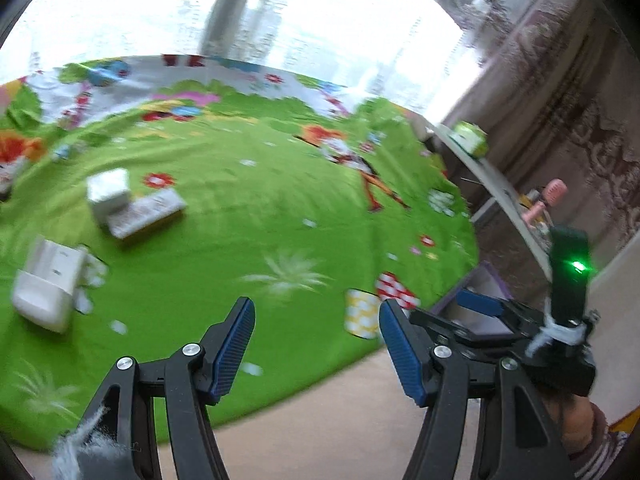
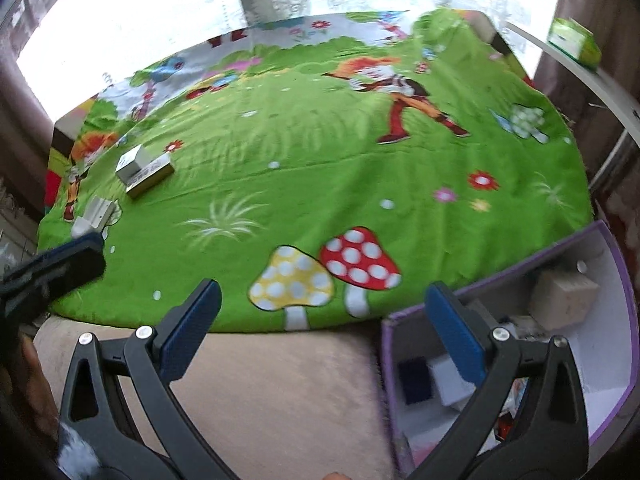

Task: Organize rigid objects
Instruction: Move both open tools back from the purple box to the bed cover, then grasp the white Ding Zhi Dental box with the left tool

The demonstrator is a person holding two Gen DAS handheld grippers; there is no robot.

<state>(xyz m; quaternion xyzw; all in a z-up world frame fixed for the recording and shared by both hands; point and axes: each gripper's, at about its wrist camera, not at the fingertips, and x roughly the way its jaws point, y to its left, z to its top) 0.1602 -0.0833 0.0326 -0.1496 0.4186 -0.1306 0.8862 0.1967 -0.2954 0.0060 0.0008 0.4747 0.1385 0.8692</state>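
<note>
Left hand-held gripper [image 1: 316, 344] jaws apart, empty, above the green blanket [image 1: 248, 216]. Right hand-held gripper [image 2: 320, 332] jaws apart, empty. White boxes [image 1: 50, 288] and stacked boxes [image 1: 128, 204] lie at 9–10 o'clock; purple box [image 2: 612, 280] at 4 o'clock holds several items.

Green cartoon-print blanket [image 2: 320, 168]; purple box [image 2: 616, 280], white inside.

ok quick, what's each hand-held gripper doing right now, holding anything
Left hand-held gripper: open, holding nothing.
Right hand-held gripper: open, holding nothing.
</note>
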